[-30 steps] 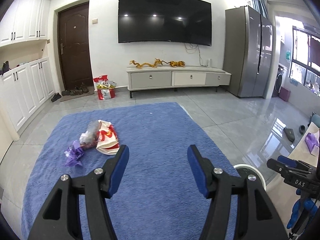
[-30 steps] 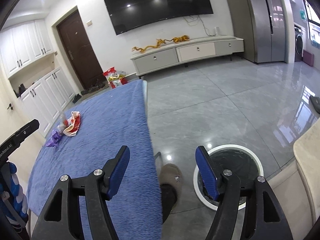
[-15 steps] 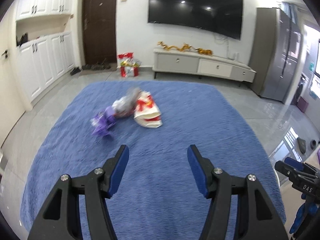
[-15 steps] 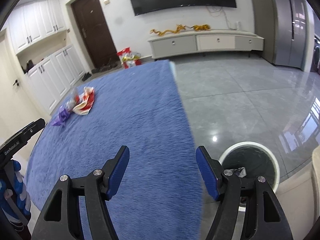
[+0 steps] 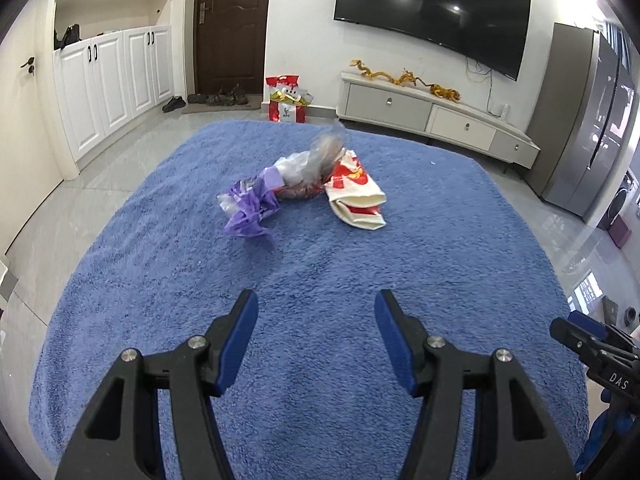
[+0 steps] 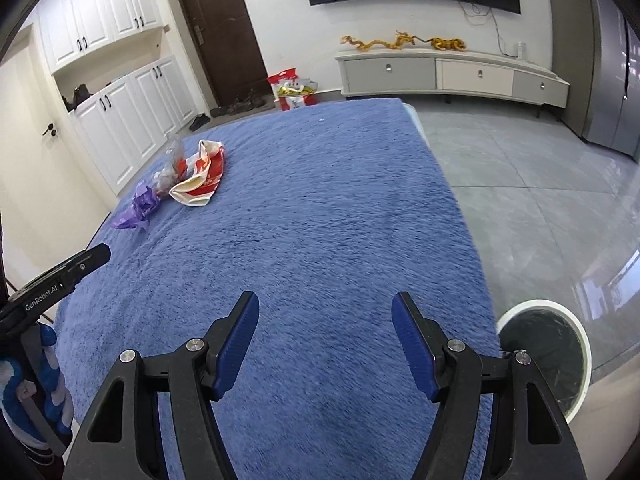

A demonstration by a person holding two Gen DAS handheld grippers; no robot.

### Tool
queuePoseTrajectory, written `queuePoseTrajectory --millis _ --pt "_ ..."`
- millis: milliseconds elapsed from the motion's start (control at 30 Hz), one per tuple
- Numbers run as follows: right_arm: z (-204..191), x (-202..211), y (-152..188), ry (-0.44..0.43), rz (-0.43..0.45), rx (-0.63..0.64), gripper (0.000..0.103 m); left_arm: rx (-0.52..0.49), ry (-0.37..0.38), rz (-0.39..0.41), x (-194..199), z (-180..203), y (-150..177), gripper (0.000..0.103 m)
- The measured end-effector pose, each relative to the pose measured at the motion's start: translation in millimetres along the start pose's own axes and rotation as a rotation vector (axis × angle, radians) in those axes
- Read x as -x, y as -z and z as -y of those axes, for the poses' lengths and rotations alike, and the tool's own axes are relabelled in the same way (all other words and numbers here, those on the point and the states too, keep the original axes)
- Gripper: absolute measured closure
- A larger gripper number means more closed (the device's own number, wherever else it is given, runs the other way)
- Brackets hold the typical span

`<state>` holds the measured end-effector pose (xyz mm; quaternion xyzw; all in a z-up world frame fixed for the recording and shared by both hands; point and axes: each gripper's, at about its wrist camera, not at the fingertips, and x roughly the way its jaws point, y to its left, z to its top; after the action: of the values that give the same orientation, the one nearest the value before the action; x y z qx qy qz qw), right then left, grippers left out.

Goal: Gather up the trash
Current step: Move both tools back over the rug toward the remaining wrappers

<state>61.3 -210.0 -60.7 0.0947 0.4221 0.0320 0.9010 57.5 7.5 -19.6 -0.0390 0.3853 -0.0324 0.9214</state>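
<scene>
Left gripper (image 5: 316, 304): jaws spread, nothing between the blue pads, pointing down over the blue plush cover (image 5: 320, 264) of a table. Trash lies in a cluster ahead of this gripper, well apart from the fingertips, slightly left of its centreline: a purple crumpled wrapper (image 5: 250, 210) nearest and to the left, a clear plastic bag (image 5: 316, 162) behind it, and a red/white paper bag (image 5: 356, 194) on the right, touching the plastic bag. All three rest on the cover; none is gripped. Right gripper (image 6: 325, 308): jaws spread, empty, also over the cover, nearer the cover's right edge. From this gripper the same trash sits far ahead and to the left, near the cover's left edge: purple wrapper (image 6: 138, 206), clear bag (image 6: 172, 164), paper bag (image 6: 200, 176). A round white-rimmed bin w/ dark liner (image 6: 546, 354) stands on the grey tile floor (image 6: 540, 200), just right of the right gripper's right finger and below table level. Bkgd: TV cabinet (image 5: 432, 116) w/ gold dragon ornament, wall TV (image 5: 432, 12), dark door (image 5: 232, 28), and a red bag (image 5: 286, 100) on the floor beyond the table's far edge.
</scene>
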Motion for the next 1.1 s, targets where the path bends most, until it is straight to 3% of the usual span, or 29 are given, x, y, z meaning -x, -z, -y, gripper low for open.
queuePoseTrajectory --millis 700,900,1100 --pt "-16 -47 -29 -0.052 -0.042 0.033 0.035 0.025 0.013 -0.075 -53 -17 1 0.044" --pt "-27 -58 -43 -0.080 -0.047 0.063 0.035 0.032 0.016 -0.026 -52 -38 -12 0.044" --pt "-55 -71 -69 -0.133 -0.034 0.129 0.033 0.051 -0.006 0.040 -56 -65 -45 0.040"
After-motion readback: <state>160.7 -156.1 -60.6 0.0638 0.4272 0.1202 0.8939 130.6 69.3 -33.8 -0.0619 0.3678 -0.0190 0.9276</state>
